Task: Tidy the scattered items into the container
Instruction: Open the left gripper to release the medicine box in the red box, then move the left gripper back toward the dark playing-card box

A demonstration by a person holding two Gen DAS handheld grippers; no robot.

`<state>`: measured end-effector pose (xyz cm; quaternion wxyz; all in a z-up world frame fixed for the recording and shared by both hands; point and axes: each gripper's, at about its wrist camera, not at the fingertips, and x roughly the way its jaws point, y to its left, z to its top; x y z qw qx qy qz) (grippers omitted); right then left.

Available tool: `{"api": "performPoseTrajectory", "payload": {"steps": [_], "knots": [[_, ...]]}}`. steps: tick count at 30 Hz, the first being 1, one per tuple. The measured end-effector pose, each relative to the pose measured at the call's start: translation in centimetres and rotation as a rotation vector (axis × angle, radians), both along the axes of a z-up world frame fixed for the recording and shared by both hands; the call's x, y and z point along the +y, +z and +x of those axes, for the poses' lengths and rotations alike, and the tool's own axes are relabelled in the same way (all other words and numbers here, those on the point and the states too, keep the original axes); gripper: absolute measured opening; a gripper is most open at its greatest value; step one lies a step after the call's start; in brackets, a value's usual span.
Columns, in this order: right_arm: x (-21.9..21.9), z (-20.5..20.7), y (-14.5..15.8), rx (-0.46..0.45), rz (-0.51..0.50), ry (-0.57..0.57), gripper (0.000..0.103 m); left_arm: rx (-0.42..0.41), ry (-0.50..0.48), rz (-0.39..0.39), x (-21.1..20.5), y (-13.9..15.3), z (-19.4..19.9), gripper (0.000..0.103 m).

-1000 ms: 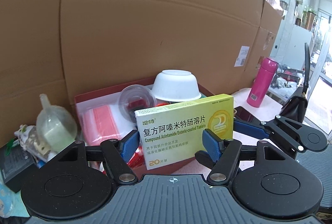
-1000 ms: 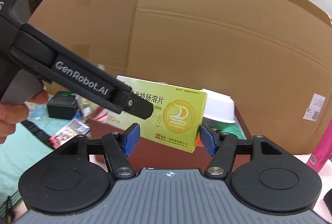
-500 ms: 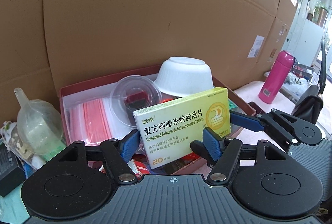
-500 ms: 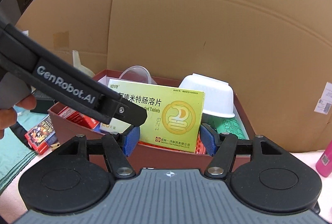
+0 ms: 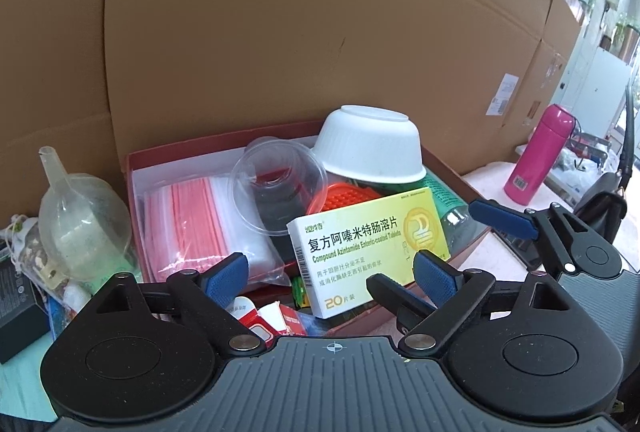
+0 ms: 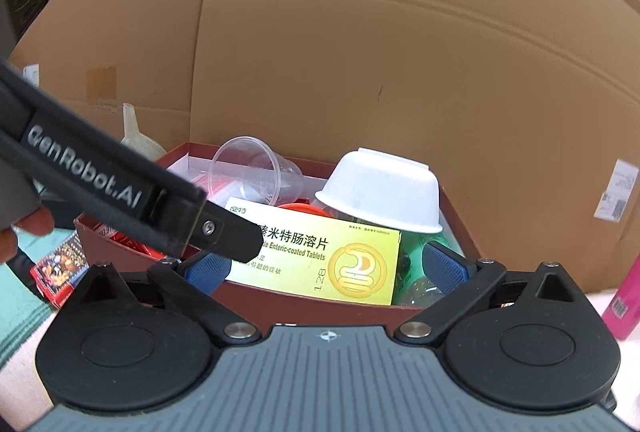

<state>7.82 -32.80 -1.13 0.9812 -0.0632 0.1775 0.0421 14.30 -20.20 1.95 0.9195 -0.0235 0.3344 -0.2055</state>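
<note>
Yellow tablet box (image 5: pixel 370 250): standing tilted inside red container (image 5: pixel 450 168), at its near edge. My left gripper (image 5: pixel 330 274): jaws wide apart, box between, no contact visible. My right gripper (image 6: pixel 326 268): jaws spread, holding nothing. White bowl (image 6: pixel 380 188) upturned in container, clear cup (image 6: pixel 256 168) beside it. Left view only: zip bags (image 5: pixel 200 224), funnel (image 5: pixel 80 216), pink bottle (image 5: pixel 538 152) on desk. Right view only: left gripper's arm crossing box, thumb at frame edge.
</note>
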Motion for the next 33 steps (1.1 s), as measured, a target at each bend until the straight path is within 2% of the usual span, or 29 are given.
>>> {"api": "performPoseTrajectory", "payload": {"steps": [3, 9, 14, 22, 28, 33], "knots": [[0.0, -0.2, 0.1, 0.006, 0.023, -0.003, 0.102, -0.005, -0.001, 0.001, 0.1, 0.1, -0.4, 0.096], [1.1, -1.7, 0.7, -0.025, -0.003, 0.013, 0.103, -0.016, -0.001, 0.013, 0.2, 0.2, -1.5, 0.096], [2.5, -2.9, 1.2, -0.044, -0.043, 0.026, 0.103, -0.073, 0.016, 0.049, 0.4, 0.9, -3.4, 0.096], [4.5, -5.0, 2.3, -0.084, -0.057, 0.043, 0.103, -0.097, 0.019, 0.023, 1.8, 2.0, -5.8, 0.096], [6.3, -6.3, 2.7, -0.1, -0.059, 0.07, 0.103, -0.103, 0.056, 0.002, 3.8, 2.0, -7.7, 0.096], [8.1, -7.6, 2.0, -0.086, -0.027, 0.11, 0.103, -0.122, 0.117, -0.018, 7.5, 1.3, -10.8, 0.096]]}}
